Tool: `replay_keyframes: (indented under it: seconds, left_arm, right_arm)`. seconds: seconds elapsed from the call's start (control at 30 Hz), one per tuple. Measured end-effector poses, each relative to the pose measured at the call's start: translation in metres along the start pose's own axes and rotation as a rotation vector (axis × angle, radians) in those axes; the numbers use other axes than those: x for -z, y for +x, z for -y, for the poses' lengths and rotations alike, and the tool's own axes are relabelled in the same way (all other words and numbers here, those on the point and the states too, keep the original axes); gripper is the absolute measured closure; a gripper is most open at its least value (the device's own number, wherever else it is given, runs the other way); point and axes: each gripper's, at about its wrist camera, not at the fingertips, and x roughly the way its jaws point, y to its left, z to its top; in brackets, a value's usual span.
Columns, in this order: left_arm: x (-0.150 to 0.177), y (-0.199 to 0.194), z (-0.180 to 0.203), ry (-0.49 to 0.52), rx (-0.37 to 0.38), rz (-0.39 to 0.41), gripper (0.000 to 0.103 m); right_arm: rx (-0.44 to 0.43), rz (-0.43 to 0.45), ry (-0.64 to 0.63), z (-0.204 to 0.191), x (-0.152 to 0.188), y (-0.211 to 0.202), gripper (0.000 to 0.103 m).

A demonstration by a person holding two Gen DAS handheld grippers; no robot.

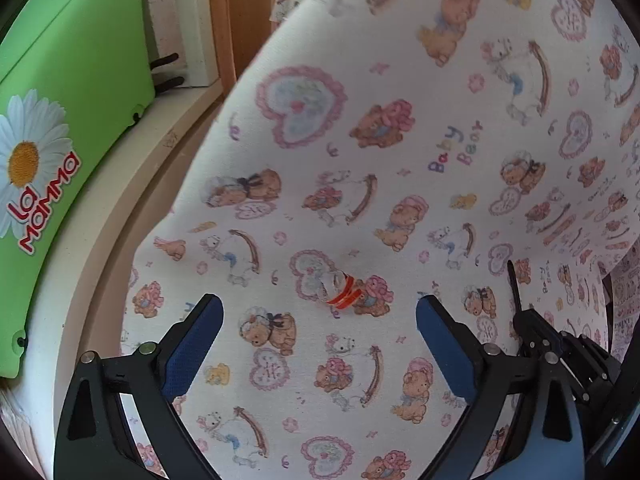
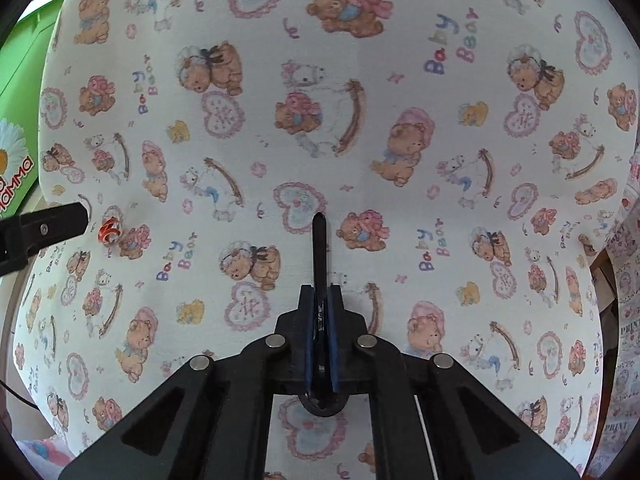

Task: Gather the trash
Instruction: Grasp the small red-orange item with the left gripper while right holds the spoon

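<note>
A red-and-white crumpled wrapper (image 1: 340, 290) lies on the teddy-bear cloth (image 1: 400, 160), ahead of the left gripper (image 1: 320, 312), spread wide. The right gripper (image 2: 320, 296) pinches a black pen (image 2: 319, 248).

Soft, even daylight fills both views, brightest at the far left by the green box (image 1: 76, 80), with no glare. Shadows on the printed cloth (image 1: 400, 200) are faint. Fisheye bending curves the edges, where the print perhaps blurs slightly.

Crumpled red-and-white wrapper (image 1: 340, 292) on printed cloth (image 1: 400, 160)
</note>
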Motion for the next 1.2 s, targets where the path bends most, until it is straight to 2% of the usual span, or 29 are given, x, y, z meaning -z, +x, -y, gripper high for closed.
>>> replay_keyframes:
  seconds: [0.23, 0.33, 0.47, 0.53, 0.6, 0.63, 0.73, 0.8, 0.83, 0.87, 1.07, 1.2]
  left_arm:
    - [0.003, 0.027, 0.006, 0.005, -0.079, -0.023, 0.005]
    - [0.006, 0.04, 0.008, 0.019, -0.036, -0.053, 0.005]
    - [0.009, 0.041, 0.006, 0.037, -0.094, 0.02, 0.007]
    - [0.011, 0.041, 0.005, 0.055, -0.072, 0.025, 0.011]
    - [0.011, 0.043, 0.007, 0.057, -0.036, 0.01, 0.02]
    - [0.011, 0.044, 0.01, 0.058, -0.039, 0.009, 0.02]
    - [0.006, 0.046, 0.016, 0.081, -0.052, 0.018, 0.04]
    - [0.001, 0.044, 0.027, 0.077, -0.042, 0.016, 0.068]
    - [0.0, 0.044, 0.028, 0.077, -0.039, 0.017, 0.075]
    - [0.0, 0.044, 0.029, 0.079, -0.039, 0.019, 0.087]
    - [0.001, 0.04, 0.038, 0.094, -0.039, 0.041, 0.093]
    - [0.009, 0.009, 0.04, 0.114, -0.024, 0.092, 0.093]
  right_arm:
    - [-0.006, -0.011, -0.003, 0.003, 0.001, 0.0, 0.096]
    - [-0.019, 0.015, -0.028, 0.008, 0.002, -0.008, 0.096]
    - [-0.06, 0.03, -0.015, 0.024, 0.009, -0.023, 0.096]
    - [-0.071, 0.033, 0.002, 0.03, 0.009, -0.027, 0.096]
    - [-0.072, 0.035, 0.016, 0.035, 0.007, -0.027, 0.096]
    - [-0.073, 0.036, 0.021, 0.038, 0.007, -0.028, 0.096]
    - [-0.07, 0.038, 0.031, 0.044, 0.007, -0.029, 0.096]
    - [-0.068, 0.037, 0.027, 0.052, 0.002, -0.031, 0.096]
    - [-0.066, 0.038, 0.024, 0.052, 0.002, -0.031, 0.096]
    - [-0.064, 0.04, 0.019, 0.052, 0.003, -0.032, 0.096]
    - [-0.051, 0.059, 0.009, 0.044, 0.012, -0.037, 0.096]
    - [-0.078, 0.081, 0.048, 0.055, 0.011, -0.043, 0.096]
